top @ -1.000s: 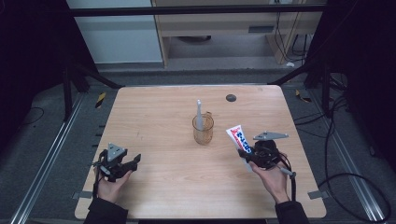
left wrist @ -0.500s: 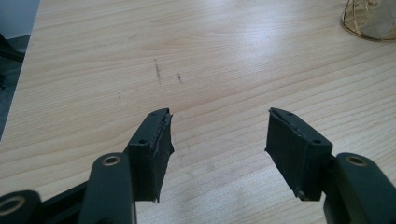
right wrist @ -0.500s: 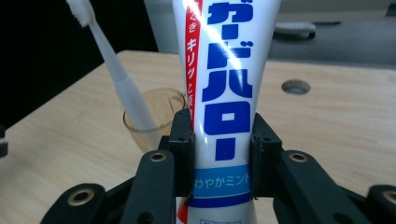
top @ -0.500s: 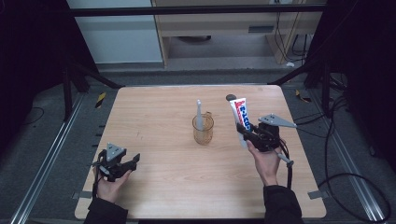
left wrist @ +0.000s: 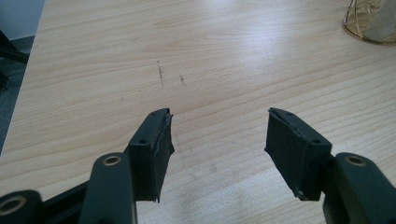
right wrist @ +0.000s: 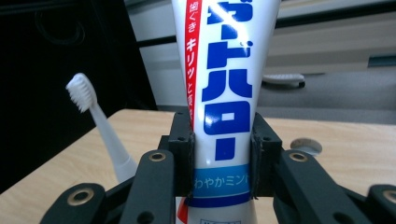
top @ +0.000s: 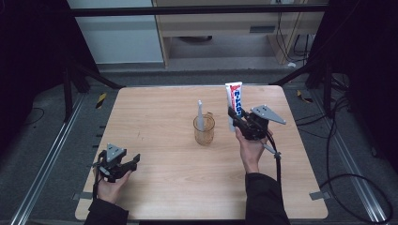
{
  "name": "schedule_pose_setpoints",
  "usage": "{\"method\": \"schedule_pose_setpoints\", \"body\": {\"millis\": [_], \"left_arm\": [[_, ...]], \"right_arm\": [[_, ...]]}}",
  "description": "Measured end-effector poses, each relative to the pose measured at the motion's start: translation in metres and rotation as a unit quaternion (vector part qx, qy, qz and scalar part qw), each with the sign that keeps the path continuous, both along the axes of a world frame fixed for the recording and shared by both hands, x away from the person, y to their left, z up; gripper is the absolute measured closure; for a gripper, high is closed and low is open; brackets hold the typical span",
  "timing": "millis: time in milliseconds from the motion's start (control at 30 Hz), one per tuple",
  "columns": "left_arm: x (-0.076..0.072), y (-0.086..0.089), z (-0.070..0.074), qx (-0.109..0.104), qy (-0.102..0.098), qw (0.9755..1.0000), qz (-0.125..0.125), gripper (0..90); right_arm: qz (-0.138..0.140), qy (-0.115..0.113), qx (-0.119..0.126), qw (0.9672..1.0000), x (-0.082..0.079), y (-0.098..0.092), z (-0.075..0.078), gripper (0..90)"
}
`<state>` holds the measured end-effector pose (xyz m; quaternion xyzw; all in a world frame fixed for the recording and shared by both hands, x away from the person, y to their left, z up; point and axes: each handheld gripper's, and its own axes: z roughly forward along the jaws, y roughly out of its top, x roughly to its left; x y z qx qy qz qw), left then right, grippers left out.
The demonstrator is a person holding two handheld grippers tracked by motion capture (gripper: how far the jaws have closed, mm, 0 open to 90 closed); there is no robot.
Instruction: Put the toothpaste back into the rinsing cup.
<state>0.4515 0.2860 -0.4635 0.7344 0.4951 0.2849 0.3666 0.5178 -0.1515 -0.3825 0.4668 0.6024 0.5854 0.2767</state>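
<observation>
Holding toothpaste tube [top: 234, 101] upright: right gripper [top: 240, 119], jaws clamped on its lower end. Glass cup [top: 204, 130] just left, nearer. Left gripper [top: 123, 165] wide, empty, well apart.

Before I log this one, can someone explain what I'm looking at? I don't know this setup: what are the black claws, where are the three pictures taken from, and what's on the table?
A person sits at a wooden table with a two-jawed tool in each hand. The high view looks down from above; each of the other two comes from a camera riding on one tool, looking along its jaws. The right hand-held gripper is shut on a white toothpaste tube, held upright off the table; the right gripper view shows both pads pressing its sides. The left hand-held gripper is open with nothing between its jaws. On the table stands a glass cup with a toothbrush in it.
</observation>
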Motion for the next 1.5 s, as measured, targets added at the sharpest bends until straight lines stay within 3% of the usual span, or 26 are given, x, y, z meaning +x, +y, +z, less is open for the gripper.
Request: {"method": "schedule_pose_setpoints", "body": {"millis": [200, 467, 900, 1500], "left_arm": [[0.0, 0.001, 0.0, 0.0, -0.002, 1.0, 0.002, 40.4], [0.001, 0.0, 0.0, 0.0, -0.003, 1.0, 0.002, 40.5], [0.001, 0.001, 0.0, -0.002, -0.005, 1.0, 0.004, 40.6], [0.001, 0.002, 0.0, -0.001, -0.006, 1.0, 0.003, 40.6]], "right_arm": [[-0.01, -0.032, 0.012, 0.9994, 0.013, 0.009, -0.001, 68.0], [-0.012, -0.048, 0.023, 0.9985, 0.032, 0.023, -0.009, 67.8], [0.003, -0.05, 0.033, 0.9982, 0.052, 0.048, -0.019, 67.7], [0.029, -0.014, 0.016, 0.9993, 0.063, 0.075, -0.047, 67.3]]}}
